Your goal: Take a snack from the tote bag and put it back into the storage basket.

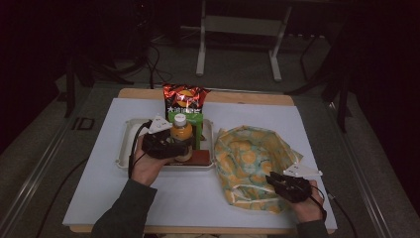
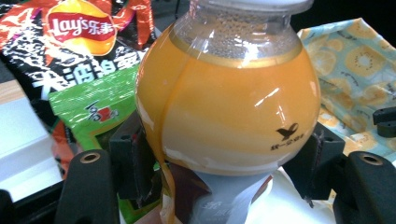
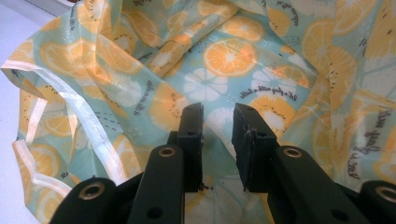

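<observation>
Two hands reach forward: left gripper [image 1: 179, 147] clamps the bottle [image 2: 224, 98] over the tray [image 1: 125, 148]; right gripper [image 3: 217, 140], nearly closed, perhaps pinches the bag [image 3: 243, 60].

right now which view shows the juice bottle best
The left gripper view: the juice bottle sits close up between the left gripper jaws, logo readable. The high view shows it small on the tray, white cap up.
</observation>
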`<control>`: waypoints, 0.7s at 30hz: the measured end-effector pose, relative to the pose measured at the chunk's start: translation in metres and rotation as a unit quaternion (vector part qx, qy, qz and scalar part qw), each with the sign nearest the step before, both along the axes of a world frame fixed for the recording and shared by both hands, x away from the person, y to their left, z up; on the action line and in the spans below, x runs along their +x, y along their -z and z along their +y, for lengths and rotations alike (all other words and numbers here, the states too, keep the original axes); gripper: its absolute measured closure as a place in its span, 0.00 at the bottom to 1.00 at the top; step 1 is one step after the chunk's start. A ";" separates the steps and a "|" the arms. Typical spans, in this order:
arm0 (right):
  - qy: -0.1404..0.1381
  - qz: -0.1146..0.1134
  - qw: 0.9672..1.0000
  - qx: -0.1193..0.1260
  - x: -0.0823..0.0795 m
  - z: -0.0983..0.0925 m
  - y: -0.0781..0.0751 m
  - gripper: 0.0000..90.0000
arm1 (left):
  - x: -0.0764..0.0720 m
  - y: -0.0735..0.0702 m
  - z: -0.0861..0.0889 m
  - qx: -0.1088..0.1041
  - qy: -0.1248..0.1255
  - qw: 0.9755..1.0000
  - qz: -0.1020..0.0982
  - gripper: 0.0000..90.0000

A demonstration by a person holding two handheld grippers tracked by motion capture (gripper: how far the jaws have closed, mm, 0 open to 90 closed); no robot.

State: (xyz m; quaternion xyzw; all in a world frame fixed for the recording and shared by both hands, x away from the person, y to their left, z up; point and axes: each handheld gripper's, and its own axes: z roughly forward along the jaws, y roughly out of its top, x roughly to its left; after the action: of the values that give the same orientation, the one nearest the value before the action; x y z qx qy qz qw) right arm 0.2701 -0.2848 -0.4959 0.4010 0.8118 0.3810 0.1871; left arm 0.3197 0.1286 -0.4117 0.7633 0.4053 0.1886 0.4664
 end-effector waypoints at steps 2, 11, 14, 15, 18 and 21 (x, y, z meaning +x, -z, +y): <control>0.000 0.001 1.000 0.000 0.000 0.000 0.000 0.81 | 0.000 0.001 0.002 0.003 -0.002 1.000 0.001 0.37; -0.002 0.000 1.000 0.000 0.000 0.000 0.000 0.81 | -0.001 0.004 0.012 0.006 -0.008 1.000 0.001 0.37; -0.001 0.000 1.000 0.001 0.000 0.000 0.000 0.81 | -0.001 0.005 0.017 0.004 -0.010 1.000 0.000 0.37; -0.001 0.000 1.000 0.001 0.000 0.000 0.000 0.81 | -0.001 0.005 0.017 0.004 -0.010 1.000 0.000 0.37; -0.001 0.000 1.000 0.001 0.001 0.000 0.001 0.81 | -0.002 0.005 0.023 0.004 -0.016 1.000 -0.001 0.37; -0.001 0.001 1.000 0.001 0.001 0.000 0.001 0.81 | -0.002 0.006 0.025 0.006 -0.017 1.000 -0.001 0.37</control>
State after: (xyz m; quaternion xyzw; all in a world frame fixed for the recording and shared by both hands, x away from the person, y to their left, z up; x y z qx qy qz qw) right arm 0.2710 -0.2848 -0.4968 0.4006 0.8120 0.3816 0.1859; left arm 0.3178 0.1533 -0.4173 0.7589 0.4164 0.1996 0.4591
